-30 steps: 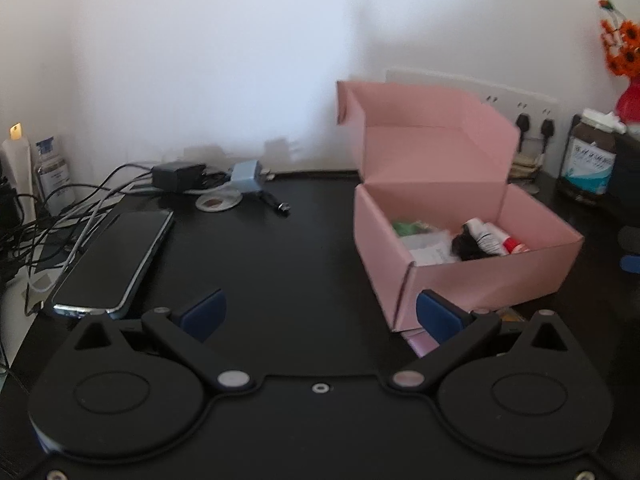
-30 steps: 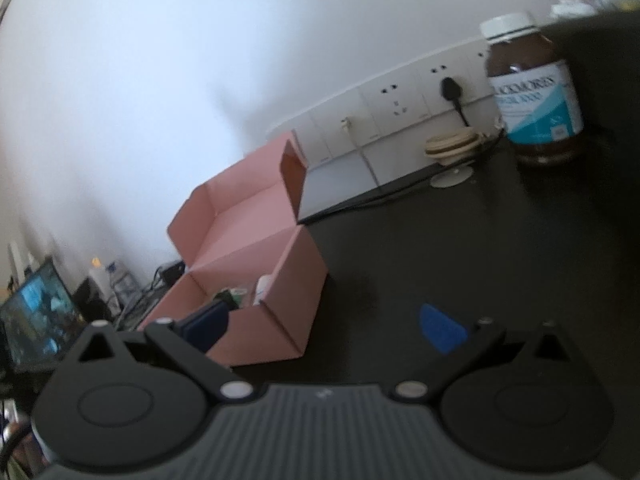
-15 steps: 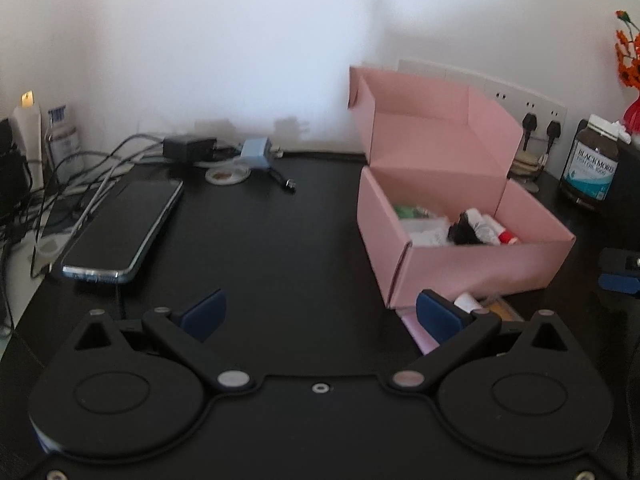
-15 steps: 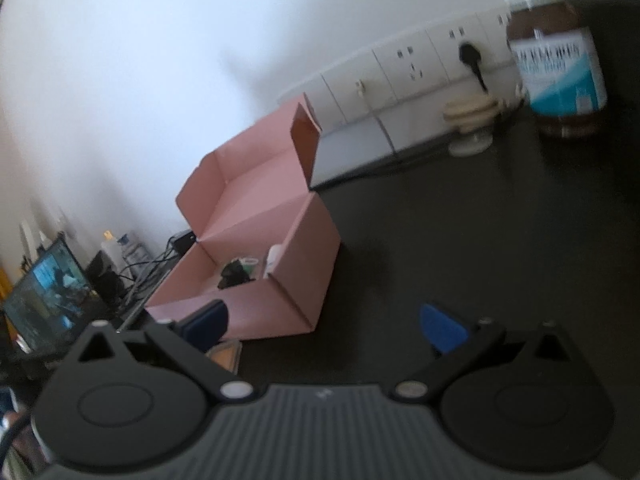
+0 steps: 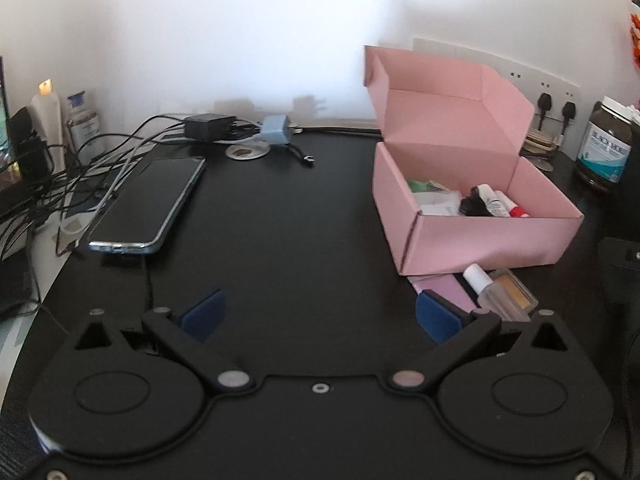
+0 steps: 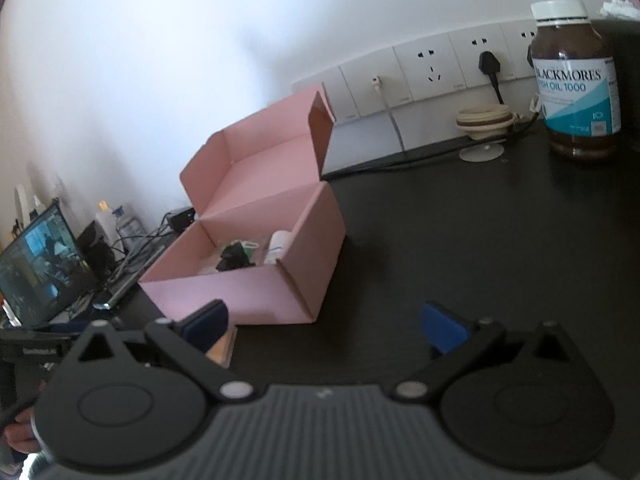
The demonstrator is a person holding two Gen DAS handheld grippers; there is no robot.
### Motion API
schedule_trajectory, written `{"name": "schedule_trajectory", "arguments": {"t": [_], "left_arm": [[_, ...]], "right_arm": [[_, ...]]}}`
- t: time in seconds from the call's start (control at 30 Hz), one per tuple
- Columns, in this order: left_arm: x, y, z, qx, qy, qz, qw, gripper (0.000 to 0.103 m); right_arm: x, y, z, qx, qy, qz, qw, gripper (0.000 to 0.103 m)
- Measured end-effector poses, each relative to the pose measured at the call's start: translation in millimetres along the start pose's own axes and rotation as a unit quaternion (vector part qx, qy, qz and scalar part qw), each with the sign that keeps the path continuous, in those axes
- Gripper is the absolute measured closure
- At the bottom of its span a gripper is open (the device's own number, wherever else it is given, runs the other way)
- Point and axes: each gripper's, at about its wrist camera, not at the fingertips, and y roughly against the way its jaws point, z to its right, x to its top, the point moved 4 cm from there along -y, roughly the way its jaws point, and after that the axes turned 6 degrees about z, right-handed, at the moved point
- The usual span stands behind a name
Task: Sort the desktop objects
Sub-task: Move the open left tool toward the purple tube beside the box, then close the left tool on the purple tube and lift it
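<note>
An open pink cardboard box [image 5: 492, 240] stands on the black desk, lid up, holding small tubes and packets; it also shows in the right wrist view [image 6: 256, 296]. In front of it lie a small glass bottle with a white cap [image 5: 500, 288] and a flat pink item [image 5: 448, 292]. My left gripper [image 5: 320, 316] is open and empty, above the desk, left of the box front. My right gripper [image 6: 324, 324] is open and empty, near the box's right front corner. An orange item [image 6: 224, 350] lies by its left finger.
A phone [image 5: 152, 204] lies at the left with tangled cables and chargers [image 5: 224, 130] behind it. A brown supplement jar [image 6: 576, 80] stands at the back right by the wall sockets [image 6: 432, 68]. A laptop screen [image 6: 36, 264] is at the far left.
Both grippers have pulled back from the box, so the bottle and pink item in front of it have come into view. Both stay open.
</note>
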Motion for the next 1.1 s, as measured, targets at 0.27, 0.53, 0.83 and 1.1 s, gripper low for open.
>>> {"name": "schedule_trajectory", "arguments": {"t": [0.27,0.53,0.83,1.1], "left_arm": [[1.0,2.1,14.0,-0.036,0.012,-0.020,0.9991,0.000],[-10.8,-0.5,45.8,-0.043,-0.023,-0.032,0.9983,0.000],[-14.9,-3.7,55.1,-0.050,-0.036,-0.034,0.9975,0.010],[-13.8,-3.4,60.2,-0.053,-0.057,-0.029,0.9965,0.017]], "right_arm": [[1.4,1.2,8.2,0.011,-0.028,0.003,1.000,0.001],[0.9,2.6,3.0,0.013,-0.013,0.010,1.000,0.001],[1.3,4.1,4.4,0.011,-0.017,0.018,1.000,0.001],[1.6,4.0,3.4,0.012,-0.014,0.019,1.000,0.001]]}}
